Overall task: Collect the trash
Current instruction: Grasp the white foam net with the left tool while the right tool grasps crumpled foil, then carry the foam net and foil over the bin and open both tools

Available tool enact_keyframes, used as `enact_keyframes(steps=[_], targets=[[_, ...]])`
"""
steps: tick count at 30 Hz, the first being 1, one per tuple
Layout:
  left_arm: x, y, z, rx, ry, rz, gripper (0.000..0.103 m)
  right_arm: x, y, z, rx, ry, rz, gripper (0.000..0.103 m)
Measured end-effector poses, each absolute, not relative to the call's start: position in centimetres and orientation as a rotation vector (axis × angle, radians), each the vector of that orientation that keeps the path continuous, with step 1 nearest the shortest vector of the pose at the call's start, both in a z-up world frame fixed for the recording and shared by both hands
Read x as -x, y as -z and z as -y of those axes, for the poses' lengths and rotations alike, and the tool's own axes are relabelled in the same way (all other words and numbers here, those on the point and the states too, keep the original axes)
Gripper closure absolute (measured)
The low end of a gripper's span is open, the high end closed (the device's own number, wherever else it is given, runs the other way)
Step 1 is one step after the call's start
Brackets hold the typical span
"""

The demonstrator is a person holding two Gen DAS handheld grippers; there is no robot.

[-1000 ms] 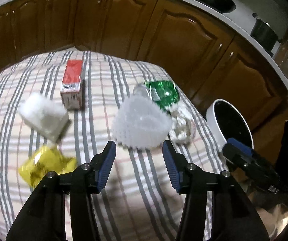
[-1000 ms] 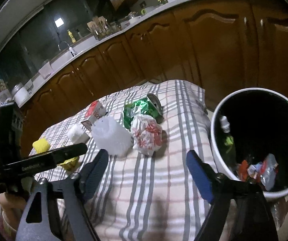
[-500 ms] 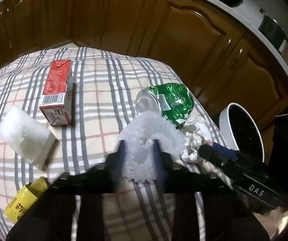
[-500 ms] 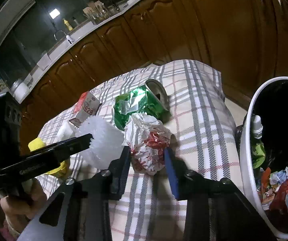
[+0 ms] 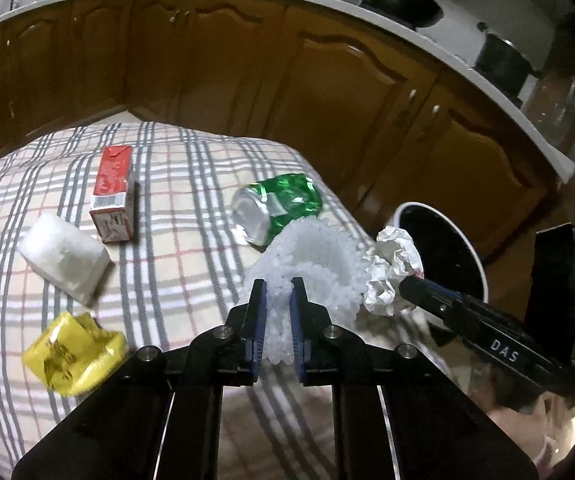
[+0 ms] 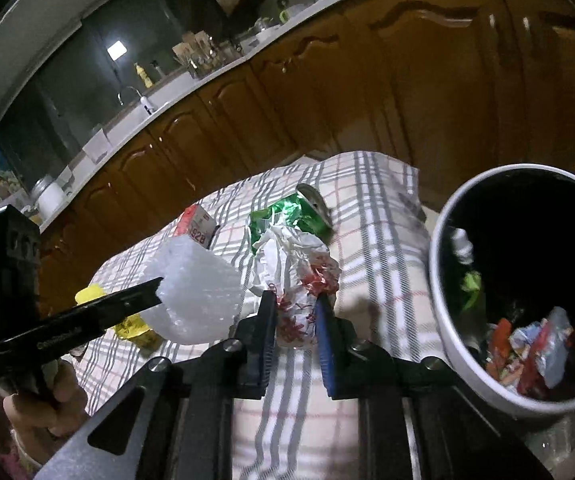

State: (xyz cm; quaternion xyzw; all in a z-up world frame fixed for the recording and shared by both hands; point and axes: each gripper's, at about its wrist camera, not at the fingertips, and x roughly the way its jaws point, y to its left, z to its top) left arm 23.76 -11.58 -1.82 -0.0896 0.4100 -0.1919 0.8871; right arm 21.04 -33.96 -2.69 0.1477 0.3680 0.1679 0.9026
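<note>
Pickup step: left gripper (image 5: 278,304) closing on foam net (image 5: 315,248), right gripper (image 6: 296,312) closing on crumpled wrapper (image 6: 295,264), both pinched. Next, probably: carry both to the bin (image 6: 439,248) just beside.

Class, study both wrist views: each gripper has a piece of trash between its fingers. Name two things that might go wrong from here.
1. The left gripper, jaws closing, pinches only an edge of the soft foam net; it might slip free.
2. The right gripper, jaws closing, squeezes the crumpled paper wrapper; its loose folds may brush the green can or miss the bin.
</note>
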Motion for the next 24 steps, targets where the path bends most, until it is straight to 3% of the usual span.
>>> enact_keyframes(steps=[24], targets=[[-20.4, -0.5, 20.6, 0.112, 0.568, -0.838, 0.093, -13.7, 0.6, 44.1, -0.366, -0.145, -0.663, 0.084]])
